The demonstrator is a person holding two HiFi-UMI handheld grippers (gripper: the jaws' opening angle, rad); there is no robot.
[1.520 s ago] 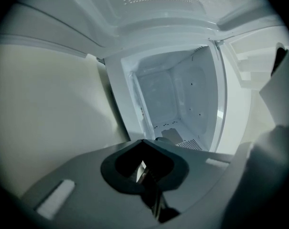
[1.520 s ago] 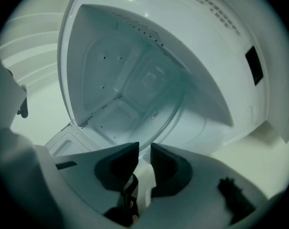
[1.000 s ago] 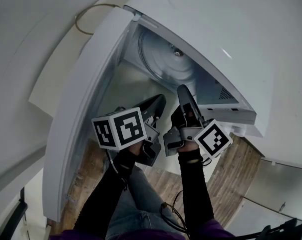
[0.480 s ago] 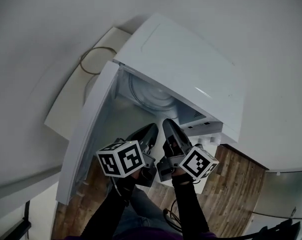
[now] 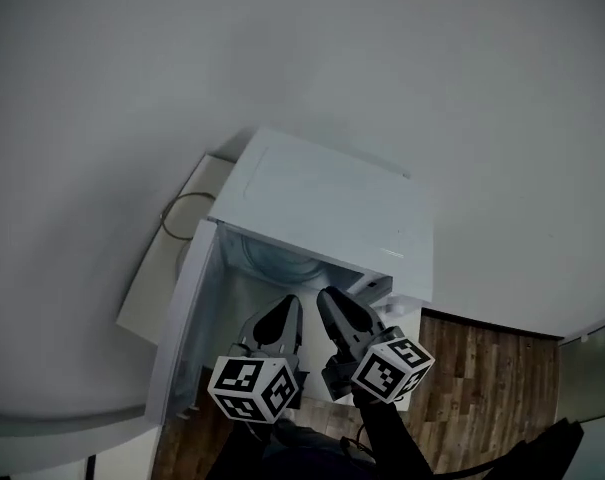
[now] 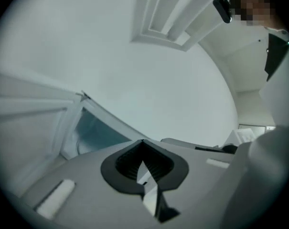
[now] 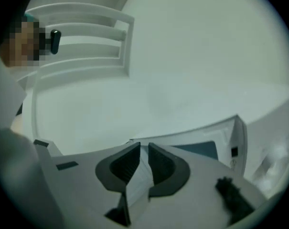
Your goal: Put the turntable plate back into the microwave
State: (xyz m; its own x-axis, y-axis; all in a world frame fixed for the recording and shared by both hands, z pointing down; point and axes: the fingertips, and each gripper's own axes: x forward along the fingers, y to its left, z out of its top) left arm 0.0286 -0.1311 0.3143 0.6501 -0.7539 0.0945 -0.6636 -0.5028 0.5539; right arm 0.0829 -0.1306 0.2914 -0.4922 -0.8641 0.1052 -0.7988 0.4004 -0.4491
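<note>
Glass, I judge — the turntable plate [image 5: 267, 259] lies inside the open microwave [image 5: 327, 213]: stiff, heavy, slippery, best held by its rim. Left gripper [image 5: 285, 309] is clenched, empty; right gripper [image 5: 330, 299] has just been closing — jaws slightly apart, empty.

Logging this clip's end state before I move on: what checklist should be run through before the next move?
1. Turntable plate inside the microwave: ok.
2. Plate seated flat: cannot tell.
3. Door shut: not ok, it stands open.
4. Left hand-held gripper empty: ok, jaws together.
5. Right hand-held gripper empty: ok, jaws have just been closing, a narrow gap remains with nothing between them.
6. Both grippers outside the cavity: ok.
</note>
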